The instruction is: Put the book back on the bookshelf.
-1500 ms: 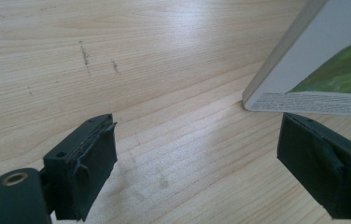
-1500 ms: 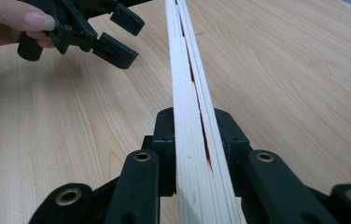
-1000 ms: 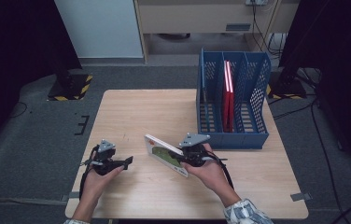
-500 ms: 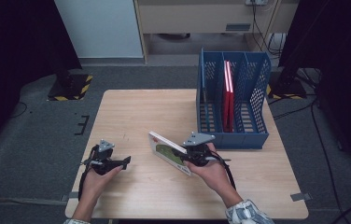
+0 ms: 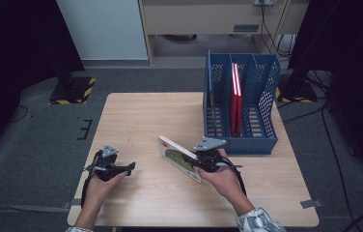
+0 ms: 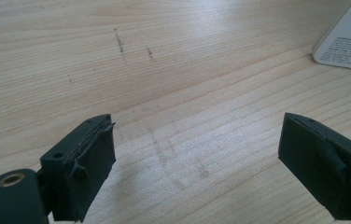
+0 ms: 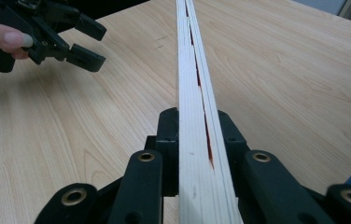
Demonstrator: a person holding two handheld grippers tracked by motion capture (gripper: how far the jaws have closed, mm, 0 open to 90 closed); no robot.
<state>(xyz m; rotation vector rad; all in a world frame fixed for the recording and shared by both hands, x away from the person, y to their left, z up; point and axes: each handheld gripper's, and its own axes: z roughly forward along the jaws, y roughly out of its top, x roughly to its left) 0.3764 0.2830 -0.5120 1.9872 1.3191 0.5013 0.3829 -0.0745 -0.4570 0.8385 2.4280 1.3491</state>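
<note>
the right gripper (image 5: 200, 162) is pinching a thin white-covered book with a green picture on its cover (image 5: 179, 158), its black jaws pressing on the two covers near one edge so the book is standing tilted on the pale wooden table (image 5: 146, 121), leaning out to this gripper's left. holding it by the edge like that is probably keeping it stiff and upright enough to slide into a slot of the blue perforated plastic file rack (image 5: 241, 113), which is sitting just beyond this gripper and already housing a red book (image 5: 236, 99) upright in its middle compartment.

the left gripper (image 5: 121, 169) is lying low over the table with its jaws spread wide and nothing between them, well apart from the book, likely waiting to steady it.

the right gripper view is looking straight along the book's page edges (image 7: 194, 116), showing a red seam between the pages and the left gripper (image 7: 78, 39) farther off. the left gripper view is showing faint scuff marks (image 6: 122, 44) on the wood ahead of its jaws and a printed corner of the book (image 6: 346, 44) at the upper right.
</note>
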